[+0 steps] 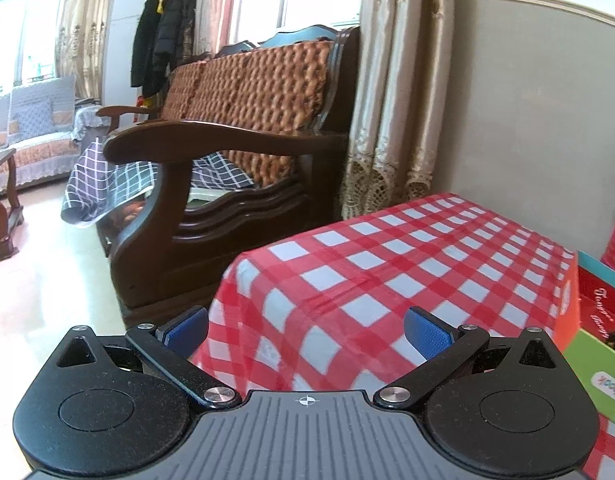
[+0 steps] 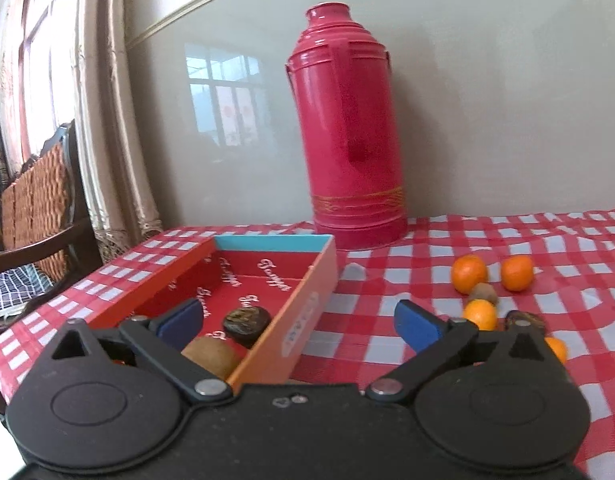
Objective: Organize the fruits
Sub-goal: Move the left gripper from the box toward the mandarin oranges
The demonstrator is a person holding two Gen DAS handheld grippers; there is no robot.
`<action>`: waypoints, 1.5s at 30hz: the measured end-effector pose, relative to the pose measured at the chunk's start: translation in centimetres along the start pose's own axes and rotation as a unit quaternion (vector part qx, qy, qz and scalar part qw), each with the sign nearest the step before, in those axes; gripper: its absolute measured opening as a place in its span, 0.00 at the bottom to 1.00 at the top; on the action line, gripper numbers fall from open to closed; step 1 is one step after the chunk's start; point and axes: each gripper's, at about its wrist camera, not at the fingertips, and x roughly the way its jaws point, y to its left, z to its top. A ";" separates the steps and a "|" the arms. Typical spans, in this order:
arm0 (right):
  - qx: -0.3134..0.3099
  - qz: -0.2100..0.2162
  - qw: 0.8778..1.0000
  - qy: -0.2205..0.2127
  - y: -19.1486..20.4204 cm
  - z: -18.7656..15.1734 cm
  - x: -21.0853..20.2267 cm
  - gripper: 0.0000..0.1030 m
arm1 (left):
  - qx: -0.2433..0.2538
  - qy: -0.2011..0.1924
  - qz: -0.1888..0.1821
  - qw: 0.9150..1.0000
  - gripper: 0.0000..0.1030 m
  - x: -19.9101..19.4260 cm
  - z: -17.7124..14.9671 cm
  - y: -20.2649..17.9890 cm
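The box [image 2: 243, 280] is orange outside, red inside, and holds two fruits: a brown kiwi [image 2: 211, 354] and a dark round one [image 2: 246, 320]. Right of the box lie four oranges [image 2: 469, 274] and another kiwi [image 2: 483, 293]. Both grippers, left [image 1: 305, 332] and right [image 2: 297, 322], gape wide, empty.

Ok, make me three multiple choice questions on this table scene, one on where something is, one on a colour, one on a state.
1. Where does the flask stand?
A. in the box
B. behind the box, by the wall
C. on the sofa

2. What colour is the tablecloth?
A. red and white checks
B. plain green
C. blue stripes

3. How is the right claw?
A. shut on an orange
B. shut on the flask
C. open, holding nothing

Answers: 1 B, it stands upright on the cloth beyond the box. 2 A, checks cover the table. 3 C, its blue pads are wide apart with nothing between them.
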 end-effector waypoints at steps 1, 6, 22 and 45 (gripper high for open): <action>-0.001 -0.006 1.000 0.001 -0.3 0.0 -0.2 0.94 | 0.002 -0.001 -0.004 1.000 1.00 -0.1 -0.1 -0.5; -0.002 -0.038 0.999 -0.001 -2.3 -0.1 -1.1 0.94 | 0.023 -0.004 -0.029 0.999 1.00 -1.1 -0.3 -3.3; 0.045 -0.156 0.986 -0.024 -10.8 -0.9 -6.0 0.94 | 0.132 -0.053 -0.131 0.981 1.00 -6.6 -2.5 -14.2; 0.115 -0.399 0.906 -0.078 -21.4 -2.9 -14.7 0.94 | 0.243 -0.013 -0.312 0.918 1.00 -14.6 -8.3 -32.5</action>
